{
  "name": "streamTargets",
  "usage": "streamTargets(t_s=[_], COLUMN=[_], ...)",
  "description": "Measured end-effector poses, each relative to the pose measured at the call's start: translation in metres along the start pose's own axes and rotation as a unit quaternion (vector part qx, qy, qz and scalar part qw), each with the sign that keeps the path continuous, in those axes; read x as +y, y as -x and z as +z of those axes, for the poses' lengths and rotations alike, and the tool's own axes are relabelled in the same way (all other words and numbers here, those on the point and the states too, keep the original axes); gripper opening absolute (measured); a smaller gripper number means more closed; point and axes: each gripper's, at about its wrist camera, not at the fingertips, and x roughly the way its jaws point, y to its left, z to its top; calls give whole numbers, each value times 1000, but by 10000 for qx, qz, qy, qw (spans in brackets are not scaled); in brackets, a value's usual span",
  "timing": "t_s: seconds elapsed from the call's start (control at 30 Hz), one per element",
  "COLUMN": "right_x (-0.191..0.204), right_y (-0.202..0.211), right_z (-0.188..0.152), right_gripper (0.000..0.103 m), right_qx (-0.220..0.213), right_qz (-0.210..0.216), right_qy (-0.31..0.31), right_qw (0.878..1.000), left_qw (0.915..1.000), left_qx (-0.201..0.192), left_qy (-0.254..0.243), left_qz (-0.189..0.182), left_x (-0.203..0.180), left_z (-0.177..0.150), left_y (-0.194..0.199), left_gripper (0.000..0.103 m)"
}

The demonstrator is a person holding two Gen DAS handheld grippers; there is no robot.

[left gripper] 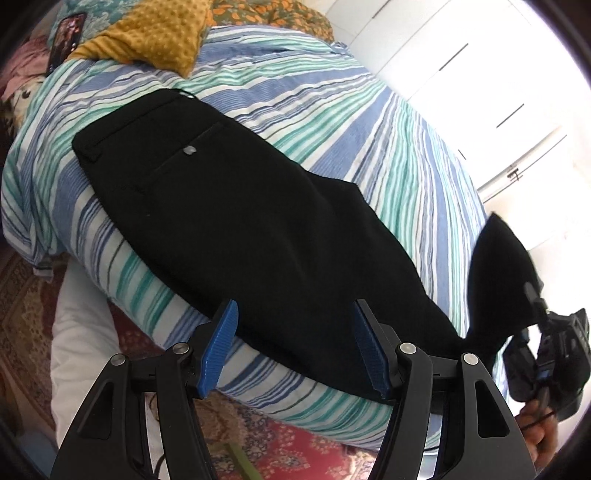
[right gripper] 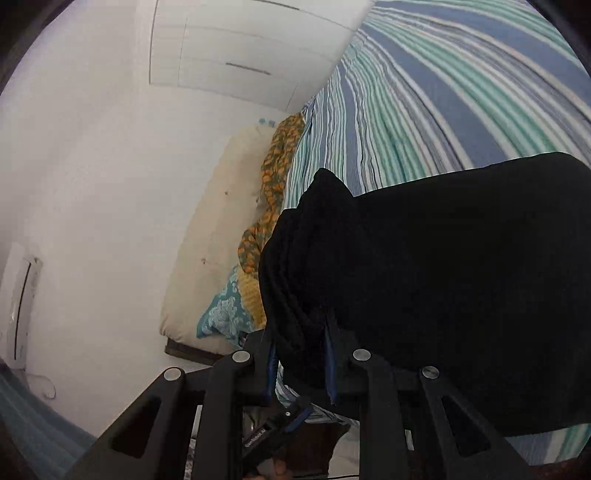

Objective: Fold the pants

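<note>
- The right gripper [right gripper: 301, 363] pinches the leg end of the pants [left gripper: 236, 206], lifted at the frame's right.
- The left gripper [left gripper: 293, 347] is wide open, holding nothing.
- Next: carry the legs toward the waist on the bed [left gripper: 406, 122].

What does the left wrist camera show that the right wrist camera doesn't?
Only the left wrist view shows the pants' waistband, buttoned back pocket, the mustard blanket and the open left hand-held gripper. Only the right wrist view shows the white wardrobe doors and the right hand-held gripper shut on the bunched leg end. Both show the black pants lying on the striped bedspread.
</note>
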Motion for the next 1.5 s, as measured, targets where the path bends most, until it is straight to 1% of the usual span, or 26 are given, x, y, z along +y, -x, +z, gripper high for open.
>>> streamTargets(t_s=[0.1, 0.13, 0.17, 0.2, 0.23, 0.27, 0.3, 0.33, 0.37, 0.4, 0.47, 0.53, 0.63, 0.7, 0.73, 0.8, 0.83, 0.9, 0.93, 1.0, 1.07, 1.17, 1.33, 1.37, 1.4, 1.5], right_x=[4, 4, 2, -2, -8, -14, -16, -14, -10, -6, -1, -4, -14, -19, -24, -32, -35, -40, -44, -49, -53, -55, -57, -59, -61, -63], right_y=[-68, -88, -107, -128, -145, -155, -152, -140, -123, -103, -60, -18, 34, 58, 69, 78, 81, 82, 82, 78, 73, 73, 85, 87, 87, 93], right_z=[-32, -42, -52, -65, -75, -86, -94, -100, -105, -106, -108, -106, -100, -95, -92, -82, -78, -72, -70, -66, -64, -61, -59, -59, -58, -54], right_gripper=[21, 21, 26, 32, 37, 45, 46, 48, 56, 71, 85, 85, 85, 85, 86, 86, 86, 86, 86, 86, 86, 86, 86, 86, 86, 86], right_qx=[536, 721, 973, 1356, 1710, 1988, 2051, 1997, 1932, 1839, 1552, 1314, 1025, 776, 641, 400, 318, 270, 293, 401, 527, 491, 276, 265, 243, 119], right_qz=[-413, -604, -783, -1091, -1503, -1755, -1811, -1744, -1631, -1586, -1576, -1612, -1895, -1935, -1951, -1927, -1903, -1861, -1841, -1832, -1826, -1788, -1804, -1798, -1798, -1815], right_qy=[660, 986, 1309, 1713, 2103, 2379, 2567, 2688, 2763, 2825, 2974, 3044, 2905, 2641, 2475, 2181, 2066, 1922, 1871, 1794, 1678, 1601, 1611, 1559, 1513, 1483], right_qw=[9955, 9907, 9835, 9697, 9508, 9344, 9269, 9260, 9272, 9280, 9288, 9296, 9323, 9417, 9469, 9559, 9592, 9632, 9645, 9657, 9673, 9695, 9699, 9709, 9717, 9721], left_qw=[9999, 9998, 9996, 9995, 9993, 9993, 9993, 9993, 9992, 9986, 9953, 9908, 9812, 9721, 9657, 9596, 9625, 9737, 9753, 9742, 9757, 9748, 9577, 9553, 9534, 9505], left_qx=[67, 151, 219, 286, 344, 372, 363, 326, 285, 264, 271, 75, -391, -672, -752, -759, -714, -395, -214, 77, 324, 616, 754, 771, 781, 666], left_qy=[78, 89, 90, 82, 62, 29, -15, -112, -237, -418, -919, -1349, -1892, -2241, -2468, -2656, -2564, -2243, -2162, -2158, -2134, -2135, -2769, -2840, -2888, -2985], left_qz=[98, 125, 136, 136, 114, 64, -15, -117, -155, -179, -149, 0, 13, 141, 298, 535, 530, -40, -401, -657, -381, -173, 221, 285, 394, 546], left_x=[14, 17, 19, 19, 18, 15, 11, 4, -3, -12, -33, -53, -75, -86, -92, -96, -91, -85, -87, -94, -101, -103, -120, -122, -123, -122], left_z=[2, 3, 2, 1, 1, 0, 0, -2, -3, -4, -9, -12, -20, -26, -29, -30, -28, -17, -12, -7, -7, -10, -26, -29, -30, -31], left_y=[-8, -13, -17, -21, -24, -25, -24, -21, -20, -20, -23, -15, 12, 25, 30, 29, 27, 18, 10, -10, -34, -60, -71, -73, -75, -69], left_gripper=[66, 66, 66, 66, 66, 66, 66, 66, 66, 68, 66, 57, 47, 47, 49, 53, 53, 53, 53, 50, 37, 34, 33, 16, 5, 3])
